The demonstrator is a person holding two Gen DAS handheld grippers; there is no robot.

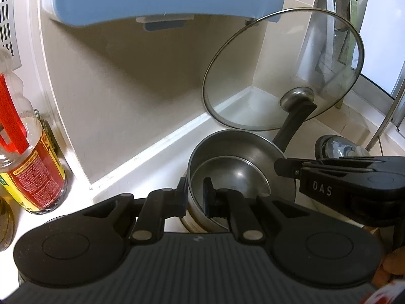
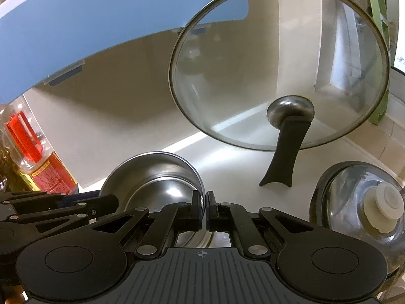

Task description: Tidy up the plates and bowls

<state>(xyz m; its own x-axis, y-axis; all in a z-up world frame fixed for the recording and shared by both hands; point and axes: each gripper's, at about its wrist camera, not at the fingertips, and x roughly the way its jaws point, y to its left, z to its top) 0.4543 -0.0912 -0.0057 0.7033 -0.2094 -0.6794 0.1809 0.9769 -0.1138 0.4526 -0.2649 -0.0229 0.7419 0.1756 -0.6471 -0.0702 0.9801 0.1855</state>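
Two steel bowls (image 1: 227, 174) nested on white tabletop (image 1: 157, 157) by the corner, 1 glass lid (image 1: 281, 71) leaning on wall behind. Left gripper (image 1: 194, 195) level, fingers (image 1: 208, 197) narrow, straddling near rim. Right gripper (image 2: 203, 210) level, fingers (image 2: 195, 207) clamped on right rim. 1 oil bottle (image 1: 33, 167) left.

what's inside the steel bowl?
A smaller steel bowl sits nested inside the outer steel bowl. Left tool straddles the near rim, hiding part of the interior; anything under the inner bowl is covered.
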